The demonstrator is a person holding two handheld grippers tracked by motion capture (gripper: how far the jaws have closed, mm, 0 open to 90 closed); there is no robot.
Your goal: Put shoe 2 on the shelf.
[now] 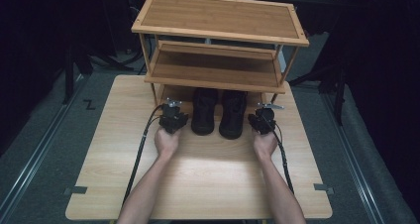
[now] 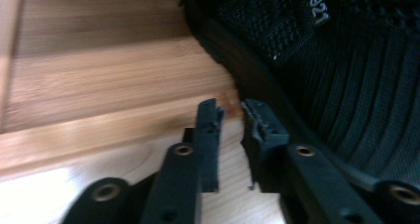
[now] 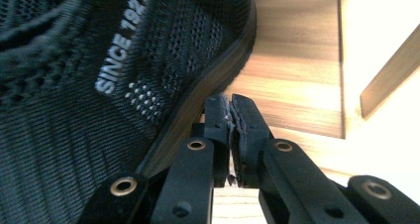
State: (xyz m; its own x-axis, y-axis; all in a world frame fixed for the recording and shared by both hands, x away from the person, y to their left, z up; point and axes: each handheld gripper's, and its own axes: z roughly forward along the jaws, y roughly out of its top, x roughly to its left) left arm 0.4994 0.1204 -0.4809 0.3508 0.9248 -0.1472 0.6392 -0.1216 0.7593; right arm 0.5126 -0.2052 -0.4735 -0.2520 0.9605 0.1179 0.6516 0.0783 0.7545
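On the light wooden table [image 1: 208, 184], near the far edge under the bamboo two-tier shoe rack [image 1: 218, 35], the left gripper [image 1: 172, 119] sits slightly parted and the right gripper [image 1: 261, 121] pinched closed on nothing, both flanking the pair of black knit sneakers [image 1: 219, 112], so I'd spread each wide before grabbing a collar.

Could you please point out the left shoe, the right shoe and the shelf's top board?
left shoe [image 1: 203, 111]: high view, its upper.
right shoe [image 1: 233, 113]: high view, its upper.
top board [image 1: 218, 16]: high view, the middle of its surface.

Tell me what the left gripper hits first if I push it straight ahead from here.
Probably the sole edge of the left black shoe: the left gripper, jaws slightly apart, points right at it, with the shoe rack's bottom board alongside. Depth is unclear.
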